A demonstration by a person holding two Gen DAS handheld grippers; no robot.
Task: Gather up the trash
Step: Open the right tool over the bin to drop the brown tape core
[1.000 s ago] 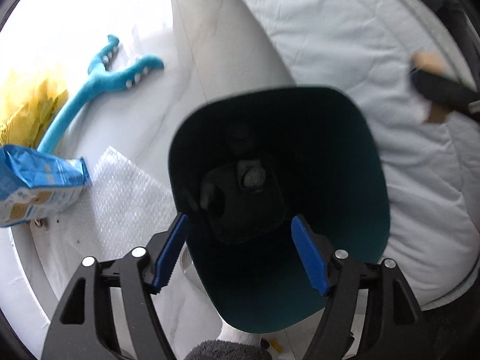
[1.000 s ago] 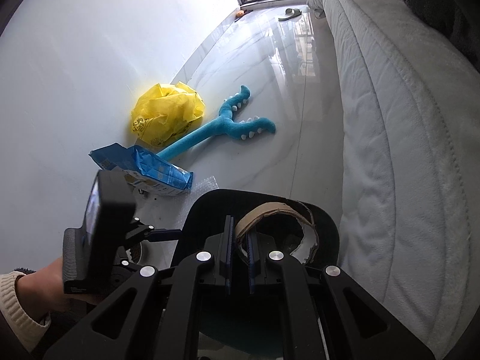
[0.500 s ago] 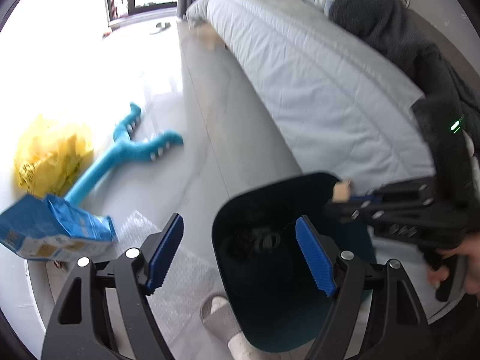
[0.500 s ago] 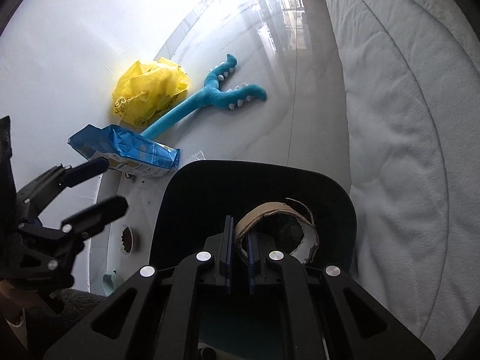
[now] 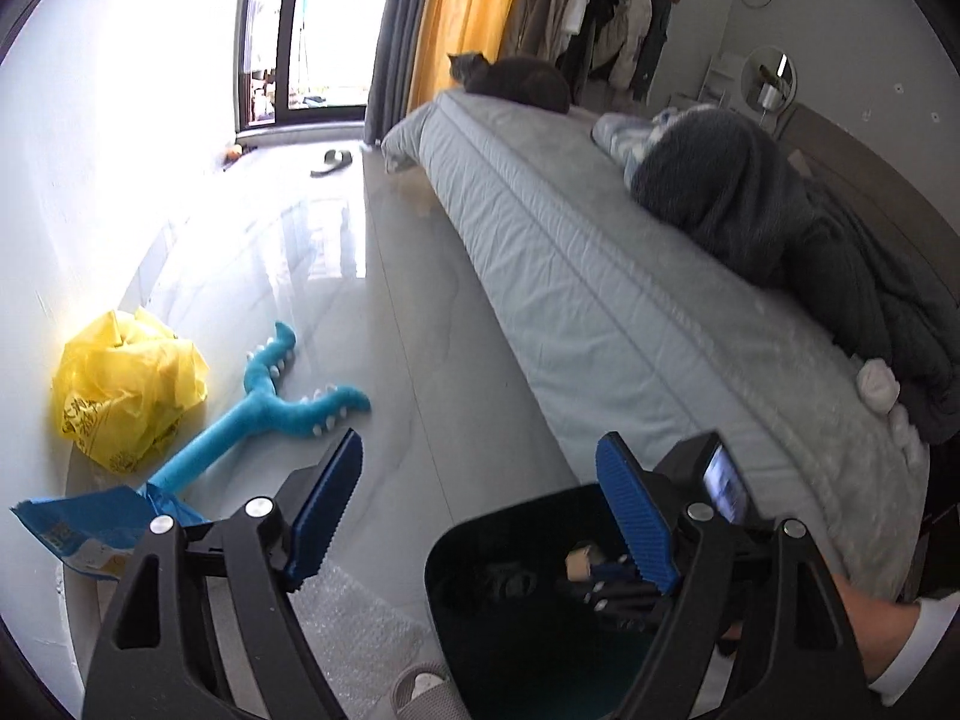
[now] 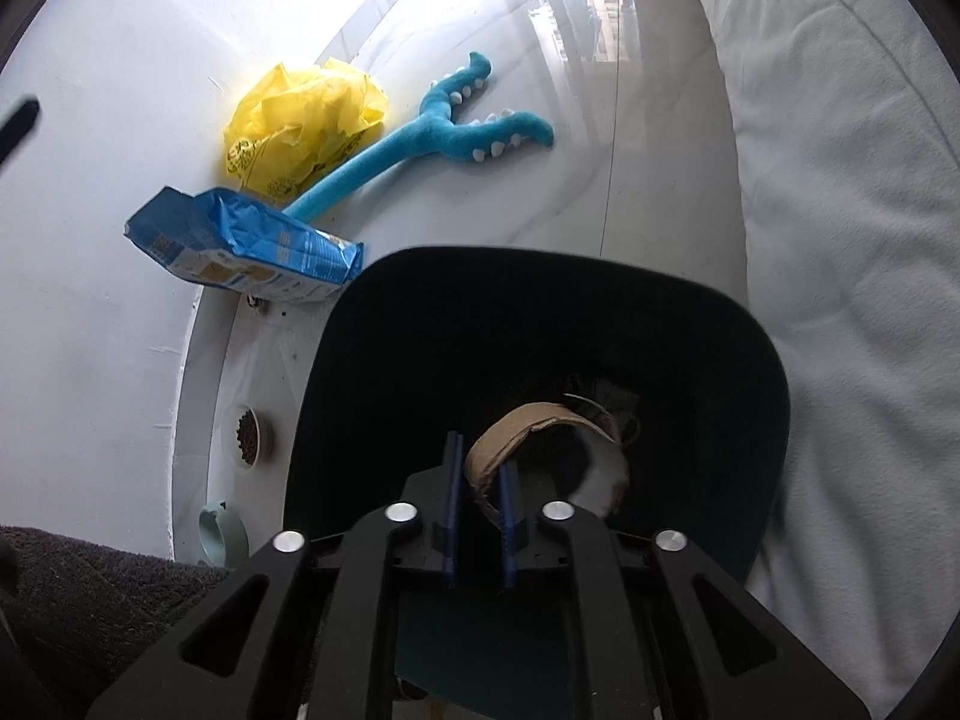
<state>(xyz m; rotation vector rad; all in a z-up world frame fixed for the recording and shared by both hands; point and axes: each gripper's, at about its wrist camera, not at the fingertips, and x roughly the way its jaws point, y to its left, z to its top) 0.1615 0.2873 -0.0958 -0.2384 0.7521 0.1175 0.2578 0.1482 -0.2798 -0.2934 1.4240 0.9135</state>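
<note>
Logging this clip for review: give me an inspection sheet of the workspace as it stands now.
Surface: glossy pale floor between wall and bed.
Job's things: dark bin; cardboard ring held over its opening; yellow bag, blue packet and bubble wrap on the floor.
Clutter: blue plush toy; kibble dish; green bowl; slipper.
Grippers: left tongs open, empty; right tongs shut on the ring's wall.
Cables: nothing seen.
Surroundings: cat on the bed, dark blanket, window, hanging clothes.
</note>
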